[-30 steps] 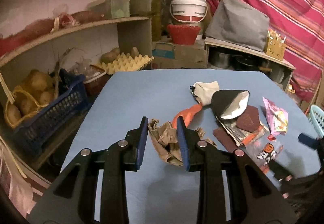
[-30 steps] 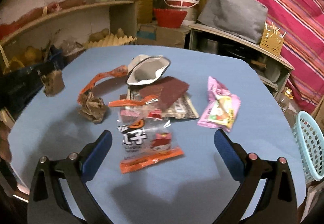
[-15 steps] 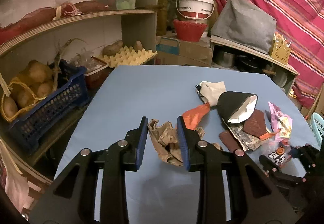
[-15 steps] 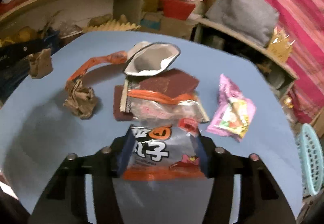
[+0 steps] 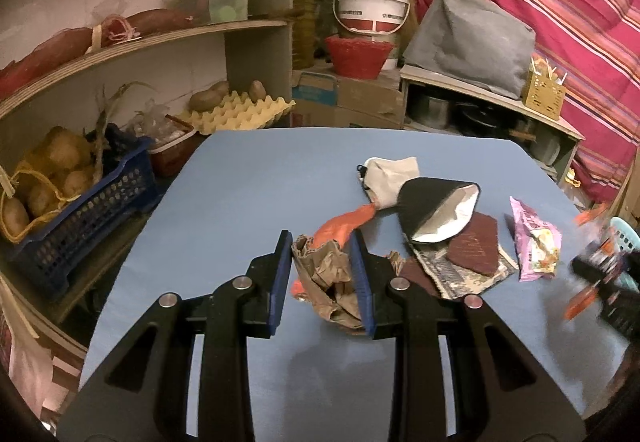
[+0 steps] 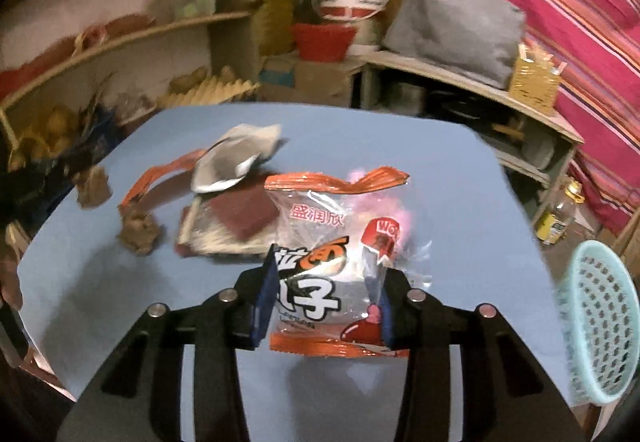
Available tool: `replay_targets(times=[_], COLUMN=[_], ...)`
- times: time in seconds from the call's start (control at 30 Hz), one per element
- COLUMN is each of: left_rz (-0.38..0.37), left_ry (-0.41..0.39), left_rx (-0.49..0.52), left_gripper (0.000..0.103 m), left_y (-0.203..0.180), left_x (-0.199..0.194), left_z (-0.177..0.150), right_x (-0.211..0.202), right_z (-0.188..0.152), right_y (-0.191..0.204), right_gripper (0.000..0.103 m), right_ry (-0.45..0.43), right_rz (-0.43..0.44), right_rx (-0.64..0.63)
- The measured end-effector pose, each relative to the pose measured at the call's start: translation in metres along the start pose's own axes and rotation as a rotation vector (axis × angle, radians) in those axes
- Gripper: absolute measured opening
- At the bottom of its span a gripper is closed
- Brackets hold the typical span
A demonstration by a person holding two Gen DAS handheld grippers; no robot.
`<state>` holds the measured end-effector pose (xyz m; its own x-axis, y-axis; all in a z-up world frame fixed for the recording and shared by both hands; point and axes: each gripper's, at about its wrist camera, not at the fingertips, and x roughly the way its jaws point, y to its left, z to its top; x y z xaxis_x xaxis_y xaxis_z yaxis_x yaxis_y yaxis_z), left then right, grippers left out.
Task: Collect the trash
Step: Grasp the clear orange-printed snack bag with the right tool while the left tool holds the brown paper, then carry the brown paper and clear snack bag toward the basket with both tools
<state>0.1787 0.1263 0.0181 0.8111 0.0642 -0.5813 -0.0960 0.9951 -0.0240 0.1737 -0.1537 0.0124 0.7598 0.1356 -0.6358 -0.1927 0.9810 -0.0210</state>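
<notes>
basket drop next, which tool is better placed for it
Right. The right tool holds the snack wrapper with the turquoise basket beside it; the left tool, gripping crumpled brown paper, is across the table.

The left black two-finger gripper with blue pads (image 5: pixel 322 278) points forward and slightly down, its jaws closed to a narrow gap and pinching a crumpled brown paper wad (image 5: pixel 326 282) between them. The right black two-finger gripper with blue pads (image 6: pixel 326 294) is raised above the surface, jaws clamped on a clear orange-edged snack wrapper (image 6: pixel 340 262), which stands upright between them.
</notes>
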Motion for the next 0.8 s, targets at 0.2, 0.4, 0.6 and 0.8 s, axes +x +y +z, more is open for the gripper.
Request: replay_targets(times=[0.2, 0.4, 0.6, 0.8], left_rz=[-0.018, -0.063, -0.130, -0.209], left_ry=[-0.019, -0.033, -0.034, -0.052], left_rx=[0.033, 0.061, 0.093, 0.134], left_gripper=[0.028, 0.028, 0.028, 0.028], left_y=[-0.034, -0.079, -0.134, -0.203], left_x=[-0.006, -0.013, -0.019, -0.024], left_z=[0.007, 0.016, 0.026, 0.033], right_x=[-0.022, -0.042, -0.055, -0.068], right_z=[0.013, 0.017, -0.002, -0.020], right_y=[-0.082, -0.159, -0.224, -0.271], right_gripper=[0.041, 0.041, 0.041, 0.041], right_ry=[-0.027, -0.041, -0.052, -0.056], right_rz=[-0.078, -0.156, -0.220, -0.259], right_rx=[0.077, 0.131, 0.210, 0.256])
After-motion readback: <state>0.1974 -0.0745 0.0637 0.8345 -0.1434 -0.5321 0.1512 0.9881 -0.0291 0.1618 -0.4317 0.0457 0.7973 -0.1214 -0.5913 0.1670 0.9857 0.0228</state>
